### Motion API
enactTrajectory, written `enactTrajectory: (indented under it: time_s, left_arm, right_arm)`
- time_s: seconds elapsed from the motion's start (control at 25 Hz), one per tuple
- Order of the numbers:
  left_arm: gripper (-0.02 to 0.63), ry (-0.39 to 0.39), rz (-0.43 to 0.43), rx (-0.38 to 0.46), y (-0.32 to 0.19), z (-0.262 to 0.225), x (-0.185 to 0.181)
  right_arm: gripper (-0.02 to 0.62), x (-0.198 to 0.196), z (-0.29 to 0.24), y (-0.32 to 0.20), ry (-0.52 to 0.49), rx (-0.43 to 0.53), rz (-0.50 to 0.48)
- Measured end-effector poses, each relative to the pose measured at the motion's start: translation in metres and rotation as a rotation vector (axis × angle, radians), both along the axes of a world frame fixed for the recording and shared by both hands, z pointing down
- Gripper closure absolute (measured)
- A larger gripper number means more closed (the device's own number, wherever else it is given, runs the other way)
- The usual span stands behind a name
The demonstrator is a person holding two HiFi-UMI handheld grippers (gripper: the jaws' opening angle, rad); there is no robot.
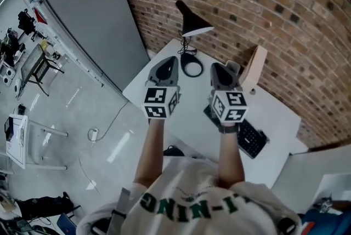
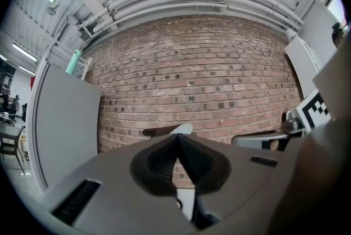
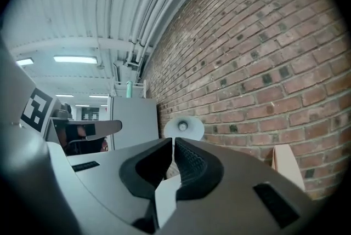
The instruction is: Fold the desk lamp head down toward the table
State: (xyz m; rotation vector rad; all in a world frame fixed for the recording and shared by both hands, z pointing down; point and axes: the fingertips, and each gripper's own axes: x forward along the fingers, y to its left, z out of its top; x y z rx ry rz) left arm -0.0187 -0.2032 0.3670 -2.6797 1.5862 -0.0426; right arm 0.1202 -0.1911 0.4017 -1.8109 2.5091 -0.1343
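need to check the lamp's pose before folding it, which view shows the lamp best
The head view: the lamp shows whole, with black shade, arm and round base on the table. The right gripper view shows only the shade's open face; the left gripper view, just a sliver.

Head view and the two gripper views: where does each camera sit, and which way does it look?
Head view: on the person's head, looking steeply down at the table and lamp head; both arms, the left gripper and the right gripper show.
Left gripper view: rides the left gripper, faces the brick wall; its shut jaws fill the bottom.
Right gripper view: rides the right gripper, looks along the wall; shut jaws below.
Shared: all three see the lamp head.
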Motion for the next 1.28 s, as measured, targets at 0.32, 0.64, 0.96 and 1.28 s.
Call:
enactTrajectory:
  time_s: [0.32,0.64,0.96,1.28]
  left_arm:
    - [0.606,-0.005,0.025,-0.033,-0.054,0.006,-0.008]
    - [0.606,0.009,0.059,-0.018,-0.094,0.002,-0.014]
    - [0.606,0.014,0.08,-0.048,-0.113,0.013,-0.008]
    - [0.606,0.0,0.072,-0.055,-0.123,0.018,-0.01]
  right_arm:
    - [0.598,-0.007,-0.014,-0.059,-0.038,-0.004,-0.011]
    - [0.598,-0.001,-0.022,-0.097,0.031,0.022,0.029]
    - [0.551,0.012,-0.014,-0.122,0.13,0.005,0.048]
    - [0.512,0.026,-0.01,-0.155,0.224,0.007,0.05]
